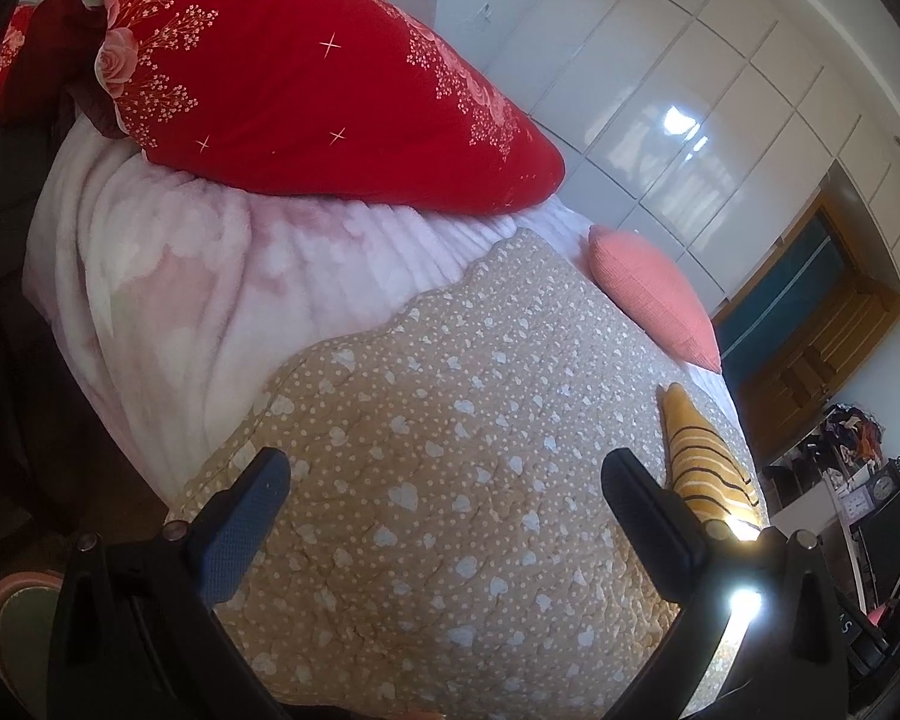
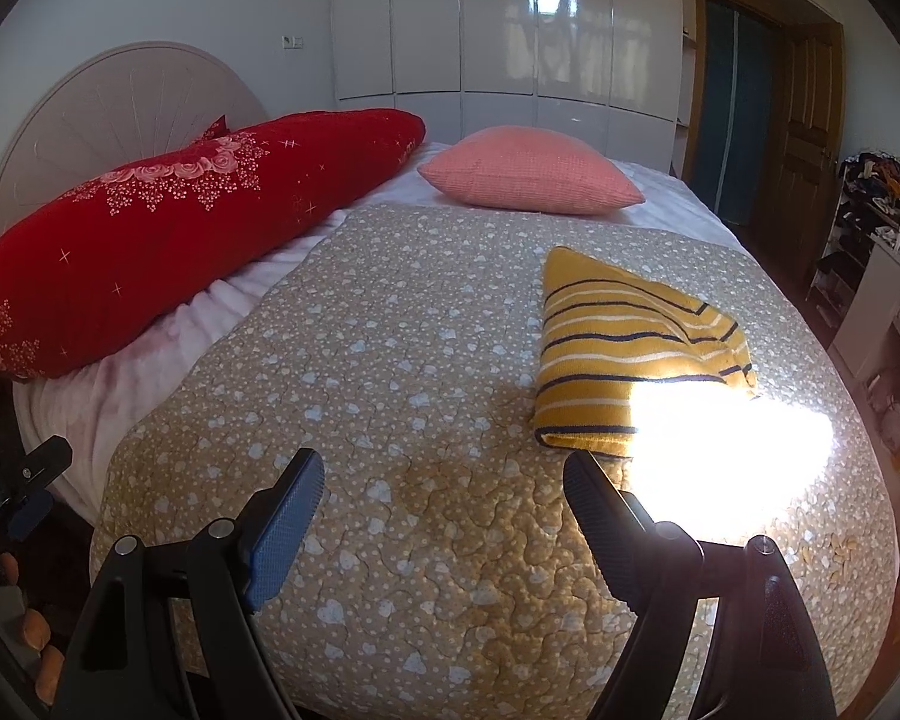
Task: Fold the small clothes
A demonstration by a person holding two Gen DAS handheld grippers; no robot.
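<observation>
Grippers: right gripper (image 2: 444, 483) and left gripper (image 1: 444, 483) both hover with fingers spread wide and nothing between them, above the beige quilt (image 2: 402, 360). Striped yellow garment (image 2: 630, 348) lies folded on the quilt at 1 o'clock of the right gripper, partly sunlit. Farther off, pink cushion (image 2: 528, 177) at 12 o'clock, red pillow (image 2: 168, 222) at 10 o'clock.

A big bed (image 2: 720, 222) filled the room, with a round white headboard (image 2: 120, 114) at the upper left. Tall shiny white closets (image 2: 510, 24) stood along the top. A brown wooden door (image 2: 810, 120) was at the upper right. Bright sunlight (image 2: 720, 450) fell on the lower right of the tan quilt (image 2: 420, 390).
</observation>
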